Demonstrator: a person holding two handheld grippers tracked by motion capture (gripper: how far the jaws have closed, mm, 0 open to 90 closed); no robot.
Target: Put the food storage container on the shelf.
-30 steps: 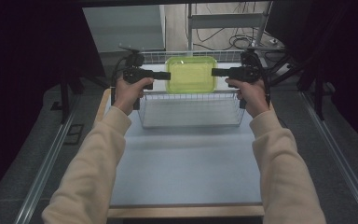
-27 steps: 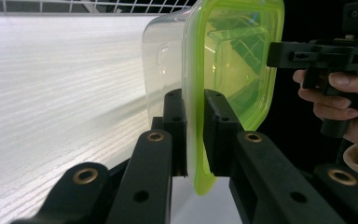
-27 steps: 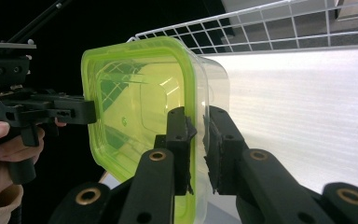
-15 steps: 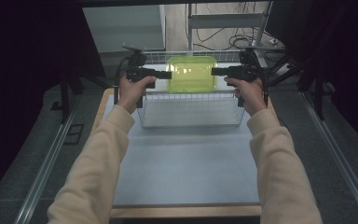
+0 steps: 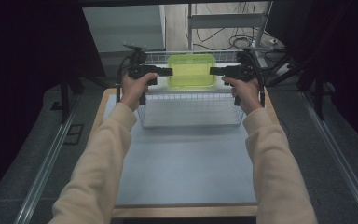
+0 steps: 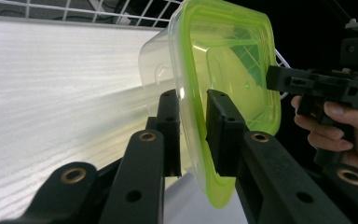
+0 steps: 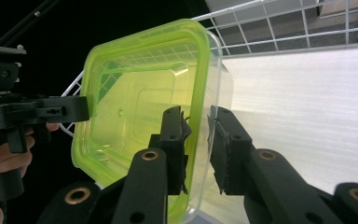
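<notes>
A clear container with a lime-green lid (image 5: 191, 71) is held level over the far end of a white wire basket (image 5: 191, 109), between both grippers. My left gripper (image 5: 170, 72) grips its left rim and my right gripper (image 5: 212, 71) its right rim. In the left gripper view, the jaws (image 6: 193, 135) straddle the lid's edge (image 6: 223, 56) with the pads against it. The right gripper view shows its jaws (image 7: 199, 144) clamped over the rim (image 7: 140, 107) likewise. Both pairs of jaws have just been opening slightly, with the rim still between them.
The basket has a pale ribbed liner (image 6: 65, 93) and stands at the far end of a grey table (image 5: 186, 163). Dark stands, metal rails and cables surround the table. Both cream sleeves reach in from the near edge.
</notes>
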